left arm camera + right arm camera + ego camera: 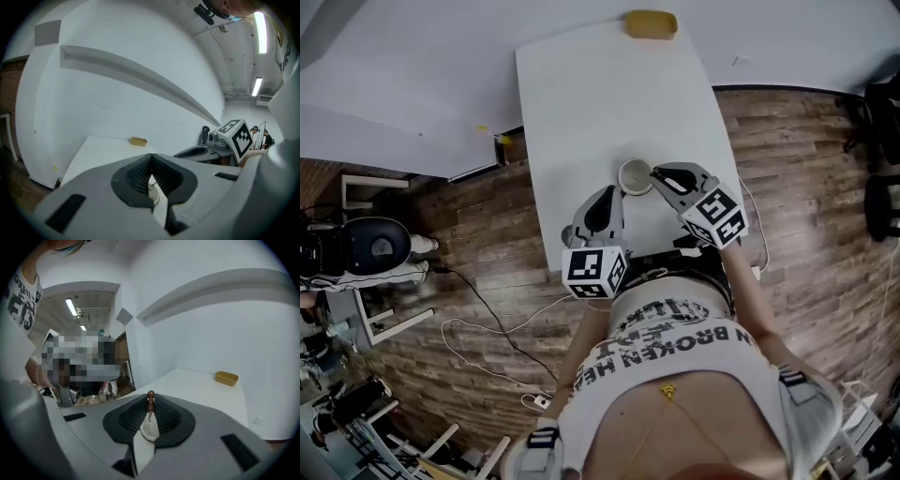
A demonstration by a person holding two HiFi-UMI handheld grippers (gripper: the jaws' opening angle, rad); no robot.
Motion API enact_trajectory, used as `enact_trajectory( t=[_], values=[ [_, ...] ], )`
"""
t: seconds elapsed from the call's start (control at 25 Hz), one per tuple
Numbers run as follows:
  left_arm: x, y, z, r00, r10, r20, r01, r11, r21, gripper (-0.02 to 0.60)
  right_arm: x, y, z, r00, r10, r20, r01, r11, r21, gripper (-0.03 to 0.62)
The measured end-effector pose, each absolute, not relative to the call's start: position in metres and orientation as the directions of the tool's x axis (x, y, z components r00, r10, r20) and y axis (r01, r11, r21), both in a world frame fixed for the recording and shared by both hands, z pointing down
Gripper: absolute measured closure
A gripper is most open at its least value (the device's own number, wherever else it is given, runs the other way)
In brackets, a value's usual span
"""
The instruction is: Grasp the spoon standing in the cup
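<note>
Pointing slightly downward, the right claw (150, 396) clamps the brown-handled spoon (150, 403).

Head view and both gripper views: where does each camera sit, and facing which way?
Head view: on the person's head, facing steeply down at the white table and cup; shows the shirt, left hand-held gripper and right hand-held gripper.
Left gripper view: rides the left hand-held gripper, looking along its shut jaws across the table.
Right gripper view: rides the right hand-held gripper, looking along jaws shut on the spoon; shirt at upper left.
Shared: all three show the yellow tray.
</note>
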State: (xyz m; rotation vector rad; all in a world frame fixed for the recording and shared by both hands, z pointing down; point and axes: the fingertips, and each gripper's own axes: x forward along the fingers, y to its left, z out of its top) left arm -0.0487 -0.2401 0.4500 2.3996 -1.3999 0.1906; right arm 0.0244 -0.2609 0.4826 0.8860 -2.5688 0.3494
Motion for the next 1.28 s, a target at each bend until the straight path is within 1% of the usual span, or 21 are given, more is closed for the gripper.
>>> enact_trajectory(
  t=[0.4, 0.6, 0.88, 1.08, 1.28],
  values=[
    [-0.032, -0.252, 0.430, 0.528, -0.814, 0.242, -0.847, -0.483, 0.223, 0.583, 0.032, -0.258, 0.432, -0.682, -0.633, 0.365, -0.676, 0.737, 0.015, 0.553],
    [-0.030, -0.258, 0.415, 0.535, -0.817, 0.218, -0.843, -0.495, 0.212, 0.583, 0.031, -0.257, 0.411, -0.683, -0.654, 0.326, -0.684, 0.729, 0.030, 0.553],
    [-0.025, -0.260, 0.395, 0.550, -0.815, 0.185, -0.833, -0.519, 0.190, 0.583, 0.029, -0.260, 0.377, -0.690, -0.689, 0.224, -0.691, 0.718, 0.081, 0.553],
    [-0.019, -0.264, 0.386, 0.558, -0.812, 0.170, -0.828, -0.530, 0.184, 0.583, 0.031, -0.265, 0.359, -0.693, -0.702, 0.165, -0.699, 0.710, 0.086, 0.553],
    [-0.016, -0.263, 0.377, 0.561, -0.814, 0.149, -0.825, -0.536, 0.179, 0.583, 0.031, -0.264, 0.349, -0.695, -0.705, 0.139, -0.702, 0.708, 0.082, 0.553]
  ],
)
